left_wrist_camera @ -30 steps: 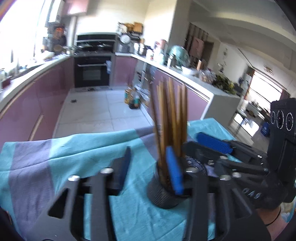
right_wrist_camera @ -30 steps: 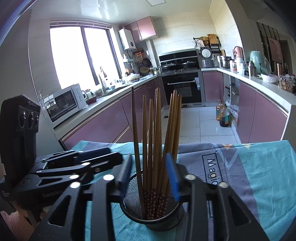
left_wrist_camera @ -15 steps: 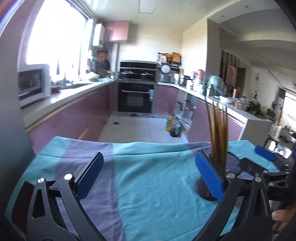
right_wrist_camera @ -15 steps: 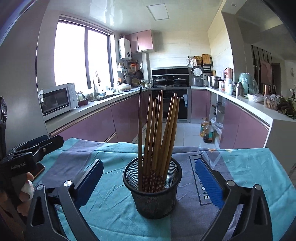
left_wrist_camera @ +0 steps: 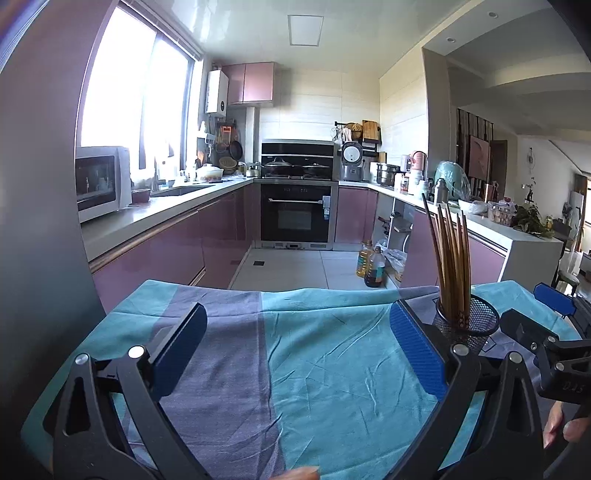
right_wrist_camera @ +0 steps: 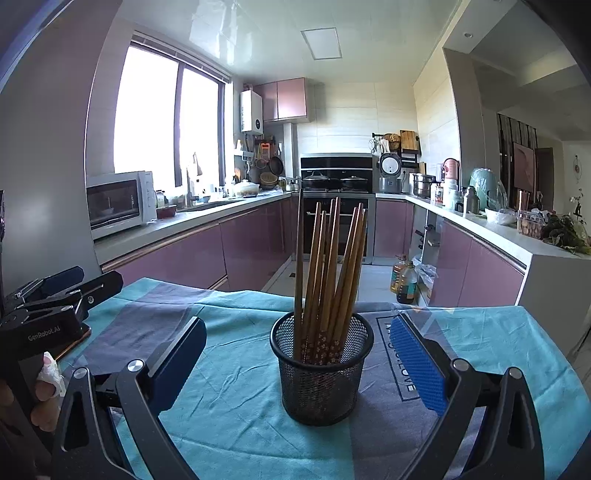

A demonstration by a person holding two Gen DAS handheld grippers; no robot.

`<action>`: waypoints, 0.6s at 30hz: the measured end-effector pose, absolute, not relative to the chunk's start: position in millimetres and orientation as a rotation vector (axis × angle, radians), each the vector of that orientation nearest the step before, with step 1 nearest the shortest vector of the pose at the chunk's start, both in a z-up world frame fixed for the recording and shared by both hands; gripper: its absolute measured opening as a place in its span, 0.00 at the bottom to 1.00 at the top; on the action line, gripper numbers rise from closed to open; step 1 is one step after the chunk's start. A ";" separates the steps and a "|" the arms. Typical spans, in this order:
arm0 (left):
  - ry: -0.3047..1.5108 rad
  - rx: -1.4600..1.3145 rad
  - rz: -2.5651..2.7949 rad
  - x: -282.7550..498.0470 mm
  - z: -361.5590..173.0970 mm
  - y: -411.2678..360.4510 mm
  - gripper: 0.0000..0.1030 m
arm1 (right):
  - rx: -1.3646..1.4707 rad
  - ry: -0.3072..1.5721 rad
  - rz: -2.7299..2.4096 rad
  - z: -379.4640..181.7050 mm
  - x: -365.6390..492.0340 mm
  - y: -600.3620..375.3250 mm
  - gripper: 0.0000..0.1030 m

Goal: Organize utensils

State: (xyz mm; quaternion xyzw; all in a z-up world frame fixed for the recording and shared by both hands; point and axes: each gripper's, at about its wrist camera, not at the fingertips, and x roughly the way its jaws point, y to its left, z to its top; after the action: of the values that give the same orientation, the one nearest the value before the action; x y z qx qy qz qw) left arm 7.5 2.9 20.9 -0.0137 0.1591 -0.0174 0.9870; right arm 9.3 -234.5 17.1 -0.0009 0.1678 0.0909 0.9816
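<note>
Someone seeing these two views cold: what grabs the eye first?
The black mesh cup full of upright wooden chopsticks, standing mid-table on the teal and purple cloth. The right gripper frames it with wide-open jaws, touching nothing; the left gripper gapes over bare cloth beside it.

Daylight is pouring in thru the window [right_wrist_camera: 168, 122] at left & blowing it out to white, glare is streaking the glossy ceiling [right_wrist_camera: 221, 29], fisheye is bending walls & darkening corners in both views, everything else is staying sharp w/ soft shadows.
</note>
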 end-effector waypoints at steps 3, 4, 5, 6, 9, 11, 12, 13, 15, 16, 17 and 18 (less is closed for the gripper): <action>0.315 -0.025 -0.026 6.4 22.7 1.6 0.95 | 0.005 0.330 0.186 19.1 7.6 -235.3 0.94; 0.311 -0.025 -0.023 4.5 23.2 2.0 0.95 | 0.007 0.327 0.186 18.9 8.4 -235.2 0.94; 0.308 -0.024 -0.024 3.7 23.8 1.7 0.95 | 0.007 0.326 0.187 19.5 8.0 -235.6 0.94; 0.305 -0.022 -0.022 2.7 24.3 1.6 0.95 | 0.007 0.324 0.185 19.2 7.1 -234.4 0.94; 0.286 -0.015 -0.016 -0.6 25.3 1.5 0.95 | 0.008 0.321 0.180 19.4 5.6 -233.2 0.94; 0.281 -0.012 -0.015 -1.6 25.5 1.8 0.95 | 0.010 0.318 0.175 19.4 4.9 -233.6 0.94; 0.278 -0.010 -0.015 -2.4 25.8 1.4 0.95 | 0.012 0.316 0.171 19.3 4.5 -234.0 0.94; 0.274 -0.009 -0.017 -3.9 25.8 1.4 0.95 | 0.014 0.314 0.168 18.9 3.9 -233.9 0.94; 0.273 -0.006 -0.016 -4.4 25.5 1.2 0.95 | 0.020 0.310 0.166 18.8 2.8 -235.1 0.94; 0.274 -0.005 -0.014 -4.4 25.3 1.0 0.95 | 0.019 0.310 0.164 19.2 2.7 -234.8 0.94; 0.273 -0.004 -0.012 -5.4 25.3 1.2 0.95 | 0.019 0.307 0.162 19.4 2.0 -234.6 0.94; 0.272 -0.004 -0.012 -6.1 25.2 1.0 0.95 | 0.018 0.302 0.161 20.1 0.9 -234.4 0.94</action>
State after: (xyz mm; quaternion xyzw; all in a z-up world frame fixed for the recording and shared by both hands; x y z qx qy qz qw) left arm -6.1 1.0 25.2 -0.0018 0.1354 -0.0058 0.9908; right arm 0.9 -234.4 20.1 0.0089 0.1502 0.0802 0.9853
